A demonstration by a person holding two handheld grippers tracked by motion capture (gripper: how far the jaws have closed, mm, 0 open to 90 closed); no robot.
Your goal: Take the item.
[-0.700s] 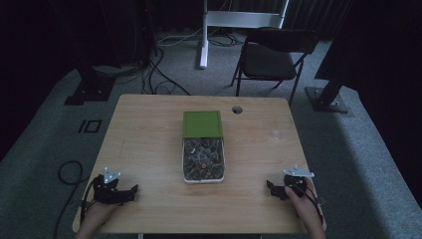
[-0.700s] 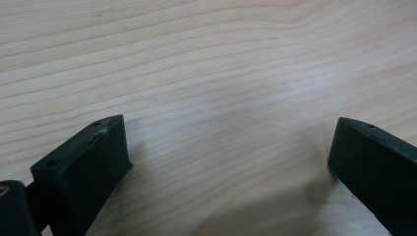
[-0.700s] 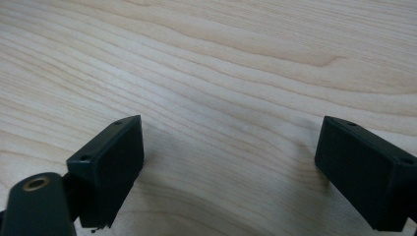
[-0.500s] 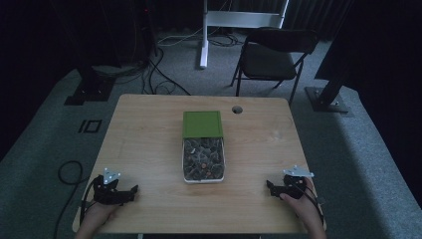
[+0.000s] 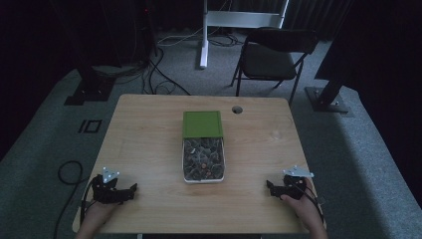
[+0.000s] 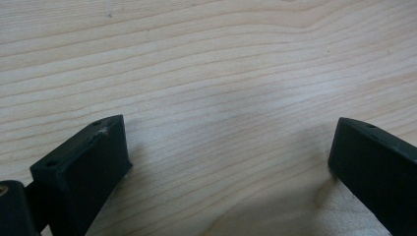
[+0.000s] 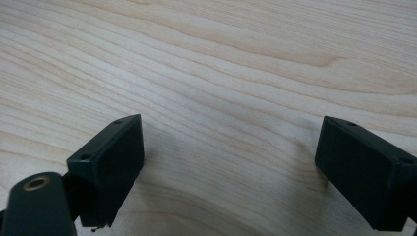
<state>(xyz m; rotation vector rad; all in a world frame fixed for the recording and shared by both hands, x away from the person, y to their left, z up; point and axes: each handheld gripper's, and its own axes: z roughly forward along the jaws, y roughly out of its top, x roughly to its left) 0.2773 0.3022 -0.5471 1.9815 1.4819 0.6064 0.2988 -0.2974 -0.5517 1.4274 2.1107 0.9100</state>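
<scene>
In the high view a clear box (image 5: pixel 203 159) holding several small dark pieces sits mid-table, and a green lid (image 5: pixel 202 123) lies over its far end. My left gripper (image 5: pixel 130 189) rests on the wooden table (image 5: pixel 149 129) near the front left corner, pointing toward the middle. My right gripper (image 5: pixel 269 186) rests near the front right corner, pointing left. In the left gripper view the left gripper (image 6: pixel 228 152) stands open over bare wood. The right gripper view shows the right gripper (image 7: pixel 231 157) open too, with nothing between its jaws.
A round cable hole (image 5: pixel 237 109) sits near the table's far edge. Beyond the table stand a black folding chair (image 5: pixel 271 59) and a white stand (image 5: pixel 205 30). Cables (image 5: pixel 154 69) trail across the grey floor at the back left.
</scene>
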